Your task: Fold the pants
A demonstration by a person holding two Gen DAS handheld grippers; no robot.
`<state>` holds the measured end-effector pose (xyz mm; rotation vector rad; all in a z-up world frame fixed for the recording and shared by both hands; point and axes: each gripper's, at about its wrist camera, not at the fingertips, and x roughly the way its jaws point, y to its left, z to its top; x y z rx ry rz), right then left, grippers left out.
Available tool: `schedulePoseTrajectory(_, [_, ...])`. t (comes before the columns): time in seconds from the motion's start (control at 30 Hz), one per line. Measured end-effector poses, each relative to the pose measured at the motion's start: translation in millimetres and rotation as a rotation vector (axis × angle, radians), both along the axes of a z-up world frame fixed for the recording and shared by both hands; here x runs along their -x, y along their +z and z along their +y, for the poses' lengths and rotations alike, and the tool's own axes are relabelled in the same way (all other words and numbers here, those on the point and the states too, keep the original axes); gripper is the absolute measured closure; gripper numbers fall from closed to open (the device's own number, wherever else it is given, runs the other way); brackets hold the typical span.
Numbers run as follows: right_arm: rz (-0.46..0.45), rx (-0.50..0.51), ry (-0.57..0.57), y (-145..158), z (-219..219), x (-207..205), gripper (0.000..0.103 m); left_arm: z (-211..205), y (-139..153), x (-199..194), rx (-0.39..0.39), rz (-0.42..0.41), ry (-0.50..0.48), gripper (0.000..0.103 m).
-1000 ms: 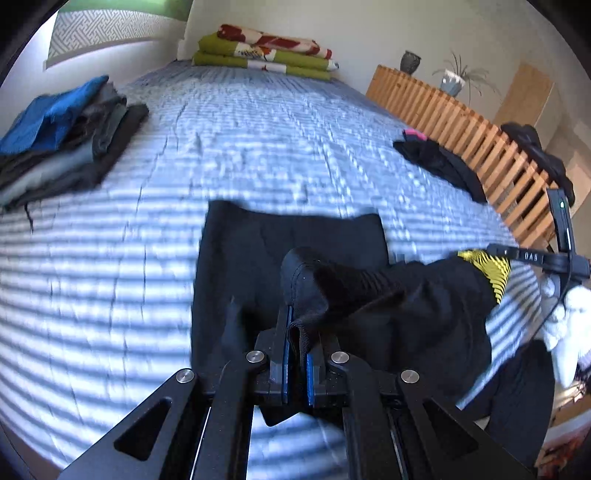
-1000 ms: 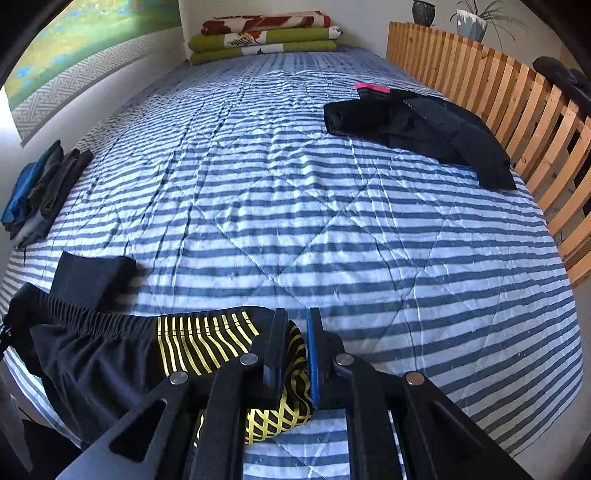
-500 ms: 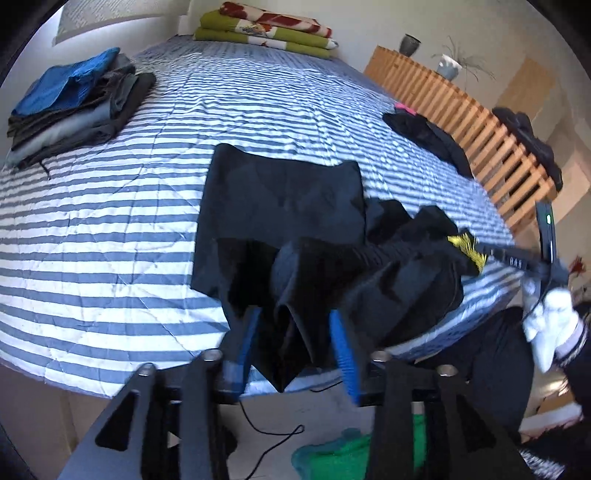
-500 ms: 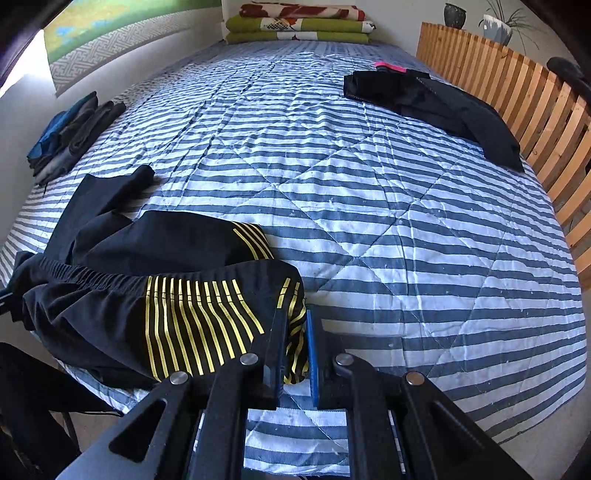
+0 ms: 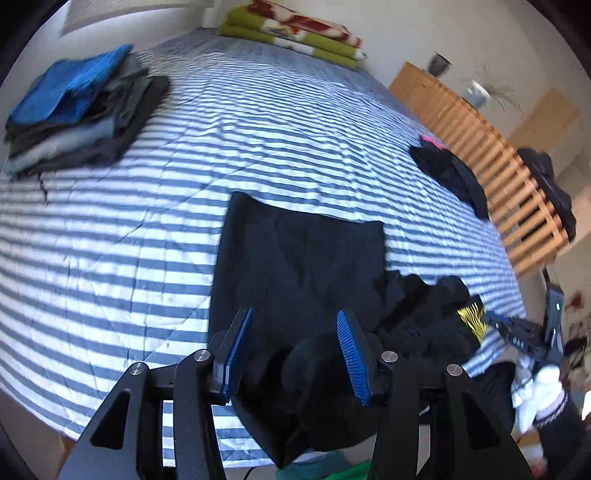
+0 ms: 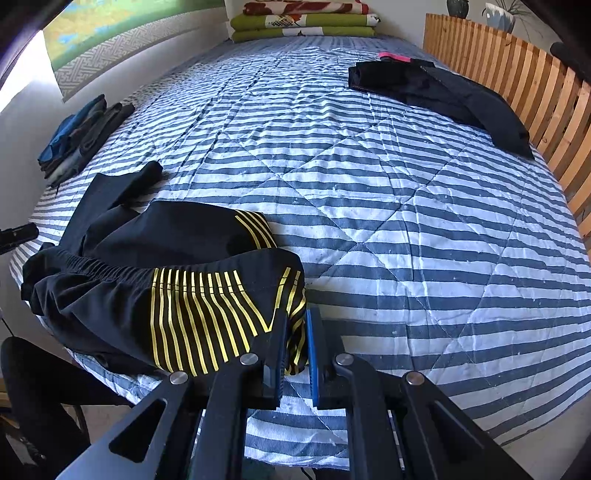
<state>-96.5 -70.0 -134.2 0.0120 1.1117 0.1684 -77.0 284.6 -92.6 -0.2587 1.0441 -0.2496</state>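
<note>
Black pants [image 5: 299, 258] with yellow stripes [image 6: 199, 314] lie bunched at the near edge of the striped bed, one leg spread flat up the quilt. My left gripper [image 5: 293, 338] stands open just above the crumpled waist end, its blue pads [image 5: 349, 343] apart with only loose cloth below them. My right gripper [image 6: 295, 343] is shut on the pants' yellow-striped hem at the bed's front edge. In the left wrist view the right gripper [image 5: 517, 332] shows at the far right, held by a white-gloved hand [image 5: 535, 387].
A stack of folded clothes [image 5: 77, 110] sits at the bed's left side. Another black garment [image 6: 436, 92] with a pink tag lies by the wooden slatted rail [image 6: 535, 85]. Folded green and red blankets [image 6: 303, 18] rest at the bed's head. The striped quilt [image 6: 406, 221] fills the middle.
My left gripper opened and let go of the pants' waist, which dropped onto the bed's edge. The right gripper kept its hold and lowered the striped end onto the quilt.
</note>
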Motion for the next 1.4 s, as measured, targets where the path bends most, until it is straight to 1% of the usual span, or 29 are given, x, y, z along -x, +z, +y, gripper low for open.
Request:
schedulePoseTrajectory(0.1, [0.001, -0.008, 0.008, 0.9, 0.5, -2.1, 0.094, -19.5, -14.5, -10.6, -0.065, 0.098, -0.075, 0.052])
schedulePoseTrajectory(0.17, [0.0, -0.007, 0.018, 1.4, 1.1, -3.6, 0.094, -29.6, -34.1, -17.3, -0.072, 0.178, -0.11, 0.052])
schedulePoseTrajectory(0.2, [0.002, -0.007, 0.022, 1.6, 1.8, -4.1, 0.094, -33.1, -43.1, -19.3, -0.069, 0.206, -0.12, 0.06])
schedulePoseTrajectory(0.23, [0.002, -0.006, 0.021, 1.7, 2.1, -4.6, 0.094, -36.9, -50.0, -19.6, -0.07, 0.216, -0.125, 0.072])
schedulePoseTrajectory(0.27, [-0.001, -0.006, 0.021, 2.3, 2.1, -5.6, 0.094, -39.2, -55.1, -20.5, -0.062, 0.225, -0.125, 0.09])
schedulePoseTrajectory(0.3, [-0.003, -0.004, 0.022, 3.3, 2.5, -7.2, 0.094, -39.2, -55.5, -21.8, -0.047, 0.224, -0.116, 0.095])
schedulePoseTrajectory(0.33, [-0.013, -0.002, 0.018, 6.3, 2.5, -10.0, 0.095, -37.8, -51.2, -25.0, -0.033, 0.211, -0.101, 0.097])
schedulePoseTrajectory(0.4, [-0.04, -0.008, 0.004, 17.3, 1.5, -20.3, 0.1, -33.5, -31.7, -35.1, -0.03, 0.161, -0.074, 0.097])
schedulePoseTrajectory(0.47, [-0.078, -0.026, -0.013, 37.4, 0.6, -37.1, 0.101, -27.2, 4.1, -51.1, -0.038, 0.084, -0.044, 0.097])
schedulePoseTrajectory(0.53, [-0.166, -0.004, -0.04, 71.2, 3.0, -57.2, 0.103, -22.1, 51.8, -66.9, -0.062, -0.018, -0.014, 0.097])
schedulePoseTrajectory(0.57, [-0.219, 0.009, -0.048, 91.3, 4.7, -66.4, 0.103, -20.0, 80.0, -73.1, -0.054, -0.074, -0.007, 0.097])
schedulePoseTrajectory(0.63, [-0.299, -0.025, -0.049, 133.7, 6.3, -83.1, 0.103, -19.7, 127.3, -77.7, -0.072, -0.179, 0.003, 0.097])
schedulePoseTrajectory(0.67, [-0.322, -0.048, -0.043, 150.6, 7.9, -88.3, 0.103, -20.7, 143.7, -76.1, -0.083, -0.218, -0.003, 0.097])
schedulePoseTrajectory(0.7, [-0.328, -0.075, -0.021, 163.7, 11.3, -92.9, 0.103, -21.5, 158.7, -72.7, -0.087, -0.25, -0.016, 0.097])
schedulePoseTrajectory(0.73, [-0.313, -0.102, 0.012, 169.1, 16.1, -97.1, 0.103, -22.0, 169.2, -67.3, -0.096, -0.273, -0.026, 0.097])
schedulePoseTrajectory(0.77, [-0.279, -0.126, 0.043, 167.2, 21.0, -101.0, 0.101, -22.5, 173.3, -62.7, -0.107, -0.284, -0.037, 0.097])
schedulePoseTrajectory(0.8, [-0.219, -0.142, 0.077, 156.9, 27.8, -106.1, 0.088, -21.8, 172.8, -58.2, -0.113, -0.281, -0.045, 0.097])
schedulePoseTrajectory(0.83, [-0.146, -0.146, 0.111, 138.9, 36.0, -112.0, 0.061, -19.3, 168.0, -54.3, -0.116, -0.266, -0.047, 0.097])
schedulePoseTrajectory(0.87, [-0.113, -0.132, 0.113, 123.7, 41.2, -116.0, 0.05, -17.6, 158.1, -51.1, -0.119, -0.238, -0.05, 0.097])
schedulePoseTrajectory(0.9, [-0.089, -0.101, 0.098, 104.9, 46.0, -120.4, 0.048, -16.0, 145.6, -47.5, -0.121, -0.209, -0.055, 0.097])
schedulePoseTrajectory(0.93, [-0.059, -0.09, 0.087, 87.8, 48.7, -125.7, 0.048, -14.4, 129.6, -42.6, -0.125, -0.176, -0.059, 0.097])
schedulePoseTrajectory(1.0, [0.026, -0.169, 0.053, 55.1, 48.3, -142.4, 0.048, -12.7, 95.4, -35.3, -0.135, -0.104, -0.063, 0.097])
schedulePoseTrajectory(1.07, [0.077, -0.224, 0.024, 34.5, 47.3, -157.9, 0.048, -6.9, 58.4, -32.0, -0.144, -0.04, -0.059, 0.097])
schedulePoseTrajectory(1.13, [0.1, -0.234, 0.029, 21.3, 56.0, -176.8, 0.048, -1.6, 32.5, -29.7, -0.134, 0.007, -0.048, 0.097])
schedulePoseTrajectory(1.2, [0.114, -0.224, 0.042, 14.4, 67.8, -193.1, 0.048, 4.9, 14.8, -27.7, -0.121, 0.029, -0.04, 0.097])
schedulePoseTrajectory(1.3, [0.159, -0.239, 0.119, 8.7, 92.9, -215.8, 0.048, 10.8, -1.8, -35.4, -0.122, 0.041, -0.026, 0.097])
schedulePoseTrajectory(1.33, [0.172, -0.201, 0.134, 5.2, 104.0, -221.6, 0.049, 13.0, -4.6, -39.2, -0.122, 0.043, -0.019, 0.097])
schedulePoseTrajectory(1.37, [0.174, -0.127, 0.135, 1.5, 114.6, -226.2, 0.053, 14.8, -6.5, -43.6, -0.122, 0.046, -0.015, 0.097])
schedulePoseTrajectory(1.4, [0.182, -0.078, 0.146, -1.1, 122.4, -226.8, 0.083, 17.5, -7.8, -50.4, -0.125, 0.048, -0.009, 0.097])
